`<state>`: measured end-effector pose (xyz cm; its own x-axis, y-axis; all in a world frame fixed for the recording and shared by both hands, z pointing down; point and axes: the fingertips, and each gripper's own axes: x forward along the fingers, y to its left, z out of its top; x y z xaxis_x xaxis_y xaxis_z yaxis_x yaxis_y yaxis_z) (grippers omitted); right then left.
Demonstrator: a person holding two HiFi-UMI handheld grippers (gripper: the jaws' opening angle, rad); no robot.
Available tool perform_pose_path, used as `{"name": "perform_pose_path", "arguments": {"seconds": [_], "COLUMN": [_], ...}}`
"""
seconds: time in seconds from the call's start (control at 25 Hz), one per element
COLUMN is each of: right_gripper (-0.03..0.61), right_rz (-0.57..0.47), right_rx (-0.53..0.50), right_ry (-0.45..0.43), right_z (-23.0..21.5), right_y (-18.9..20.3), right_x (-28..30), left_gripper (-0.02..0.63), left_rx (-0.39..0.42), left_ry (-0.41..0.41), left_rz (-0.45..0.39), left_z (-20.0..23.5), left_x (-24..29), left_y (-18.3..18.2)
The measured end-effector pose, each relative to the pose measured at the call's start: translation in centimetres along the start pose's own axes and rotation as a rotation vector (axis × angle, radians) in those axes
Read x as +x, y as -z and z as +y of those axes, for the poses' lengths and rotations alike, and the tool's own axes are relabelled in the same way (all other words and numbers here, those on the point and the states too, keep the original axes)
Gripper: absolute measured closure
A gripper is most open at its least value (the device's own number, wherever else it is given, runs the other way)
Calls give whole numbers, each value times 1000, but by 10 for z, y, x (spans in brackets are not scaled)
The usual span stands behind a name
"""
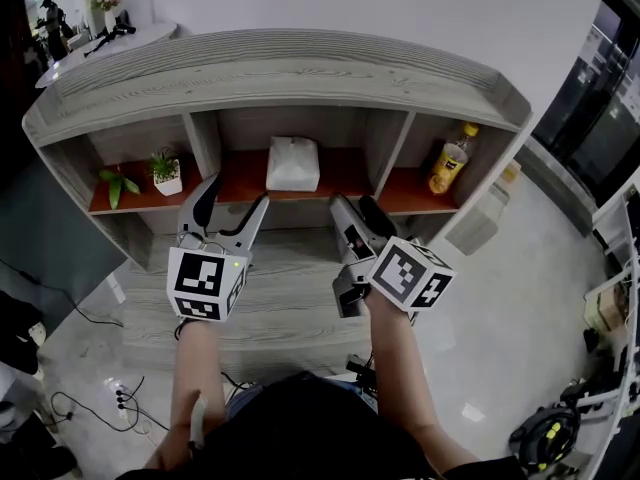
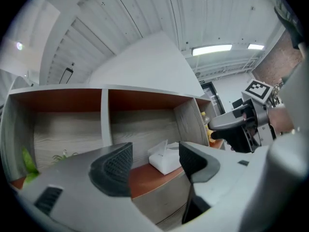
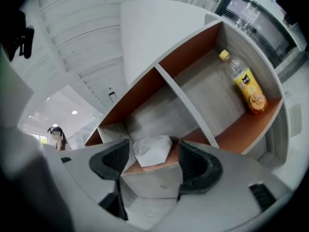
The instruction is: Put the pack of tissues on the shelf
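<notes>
White tissue pack (image 1: 293, 164) beyond left tongs (image 1: 236, 194)

We see the pack of tissues (image 1: 293, 164) as a soft white packet, roughly square, its wrap crumpled and a raised fold running along its top. It lies flat on the reddish-brown board of the shelf (image 1: 280, 73), in the middle one of three compartments, about midway between the two upright dividers and apart from both. The shelf itself is pale grey wood grain, with a broad curved top, a grey back panel and reddish-brown boards in its compartments.
</notes>
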<state>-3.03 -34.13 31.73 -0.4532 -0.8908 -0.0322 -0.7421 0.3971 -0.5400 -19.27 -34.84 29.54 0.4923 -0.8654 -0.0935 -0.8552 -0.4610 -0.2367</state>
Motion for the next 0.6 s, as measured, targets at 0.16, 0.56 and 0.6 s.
{"name": "perform_pose_path", "arguments": {"seconds": [0.16, 0.56, 0.6], "right_gripper": [249, 274, 280], "right_rz": [-23, -82, -92], "right_rx": [-162, -479, -504], "right_ry": [42, 36, 41], "right_z": [3, 18, 18], "right_y": [-8, -25, -28], "right_x": [-2, -10, -12], "left_gripper": [325, 327, 327], "left_rx": [7, 25, 27], "left_ry": [-31, -48, -54], "left_rz": [-11, -58, -65], "left_z": [8, 14, 15], "left_x": [-8, -14, -14], "left_y": [1, -7, -8]}}
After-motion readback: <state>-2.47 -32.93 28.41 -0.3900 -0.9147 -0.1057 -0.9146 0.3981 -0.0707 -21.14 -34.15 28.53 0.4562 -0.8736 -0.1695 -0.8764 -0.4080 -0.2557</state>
